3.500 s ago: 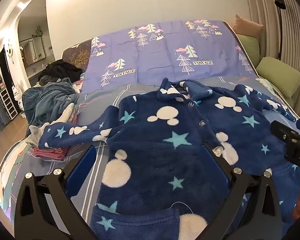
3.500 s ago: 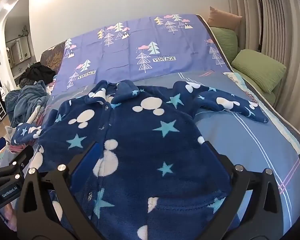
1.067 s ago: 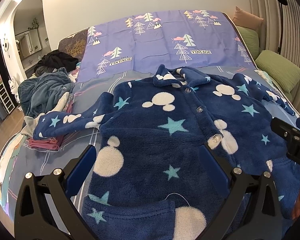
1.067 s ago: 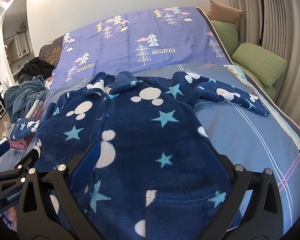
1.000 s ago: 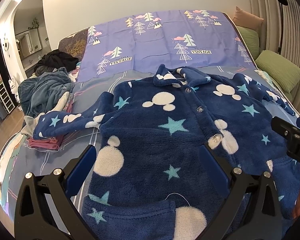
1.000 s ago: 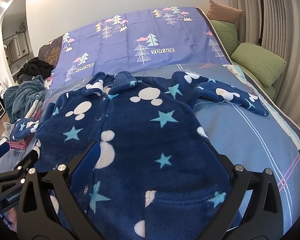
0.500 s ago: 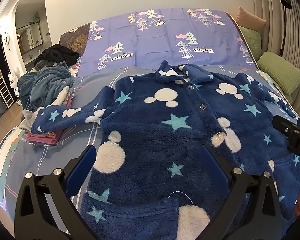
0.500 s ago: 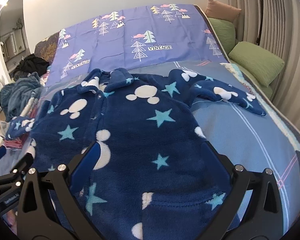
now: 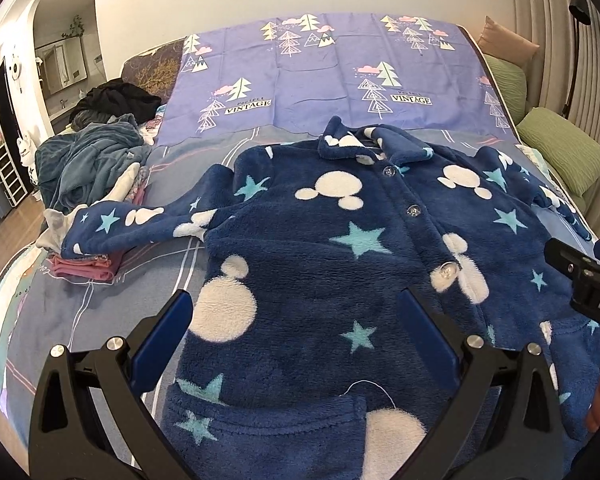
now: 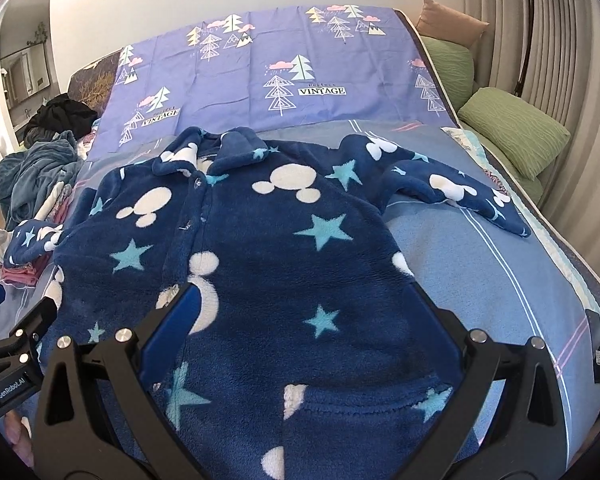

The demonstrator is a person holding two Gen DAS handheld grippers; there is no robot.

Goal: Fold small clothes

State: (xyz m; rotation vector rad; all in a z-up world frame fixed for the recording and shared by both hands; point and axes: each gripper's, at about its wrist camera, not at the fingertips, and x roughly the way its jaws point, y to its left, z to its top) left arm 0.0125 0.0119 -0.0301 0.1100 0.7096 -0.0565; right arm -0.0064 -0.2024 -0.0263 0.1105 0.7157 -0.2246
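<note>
A small navy fleece jacket [image 9: 320, 264] [image 10: 260, 248] with white mouse heads and teal stars lies face up and buttoned on the bed, sleeves spread. Its left sleeve [image 9: 140, 224] rests on a pile of folded clothes; its right sleeve [image 10: 452, 188] lies flat on the sheet. My left gripper [image 9: 296, 332] hovers open over the jacket's lower left front, nothing between its fingers. Over the lower right front my right gripper [image 10: 300, 320] is open too and holds nothing. Each gripper shows at the edge of the other's view.
A purple tree-print cover [image 9: 332, 76] lies beyond the jacket. A heap of grey-blue and black clothes [image 9: 92, 148] and a pink folded stack [image 9: 88, 268] sit at the left edge. Green pillows [image 10: 512, 132] line the right side. Bare striped sheet [image 10: 480, 272] lies right of the jacket.
Both grippers have risen and tilted slightly, so the jacket sits a little lower and farther in view. The jacket has not moved. Both grippers stay open.
</note>
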